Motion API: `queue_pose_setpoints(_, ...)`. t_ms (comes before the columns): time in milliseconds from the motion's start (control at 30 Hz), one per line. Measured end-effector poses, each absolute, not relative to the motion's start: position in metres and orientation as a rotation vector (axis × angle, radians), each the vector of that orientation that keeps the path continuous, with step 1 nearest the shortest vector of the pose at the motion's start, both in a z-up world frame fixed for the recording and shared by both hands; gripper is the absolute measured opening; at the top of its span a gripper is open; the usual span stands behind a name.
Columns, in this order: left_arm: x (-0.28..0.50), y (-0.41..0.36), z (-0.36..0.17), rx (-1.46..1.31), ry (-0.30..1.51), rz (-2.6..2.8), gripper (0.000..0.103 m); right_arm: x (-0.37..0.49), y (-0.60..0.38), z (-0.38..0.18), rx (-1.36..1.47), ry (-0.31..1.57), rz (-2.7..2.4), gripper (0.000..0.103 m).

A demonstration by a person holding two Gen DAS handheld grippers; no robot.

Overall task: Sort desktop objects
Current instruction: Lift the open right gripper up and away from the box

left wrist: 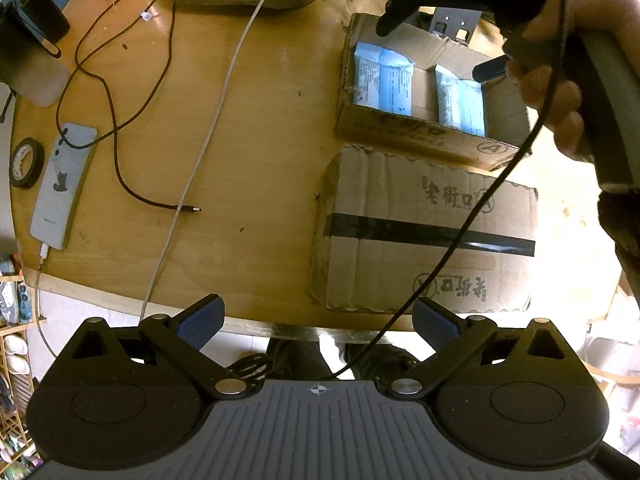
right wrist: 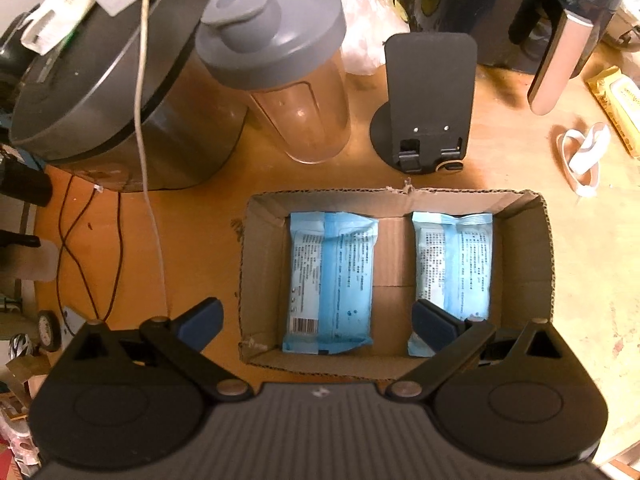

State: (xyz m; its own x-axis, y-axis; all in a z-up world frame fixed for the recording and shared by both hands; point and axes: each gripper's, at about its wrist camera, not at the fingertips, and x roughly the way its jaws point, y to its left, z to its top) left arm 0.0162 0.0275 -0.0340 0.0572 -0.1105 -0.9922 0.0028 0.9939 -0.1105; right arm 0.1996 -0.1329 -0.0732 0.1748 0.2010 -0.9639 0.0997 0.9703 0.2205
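inside the open box [right wrist: 520, 216] two blue packets [right wrist: 330, 276] already lie; your right gripper [right wrist: 318, 322] and left gripper [left wrist: 318, 320] gape empty, phone [left wrist: 60, 188] and tape roll [left wrist: 26, 162] unsorted.

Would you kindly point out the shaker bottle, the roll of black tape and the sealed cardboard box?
shaker bottle [right wrist: 276, 40]: right wrist view, on its grey lid.
roll of black tape [left wrist: 26, 163]: left wrist view, on its ring.
sealed cardboard box [left wrist: 404, 200]: left wrist view, on its top face.
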Motion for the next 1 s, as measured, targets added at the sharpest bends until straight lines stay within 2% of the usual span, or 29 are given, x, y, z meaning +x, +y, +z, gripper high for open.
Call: queue_pose_setpoints(1000,0.016,0.017,-0.033,-0.066,1.517,-0.096,0.103,0.193,-0.188,-0.087,0.187,1.393,-0.027,0.103)
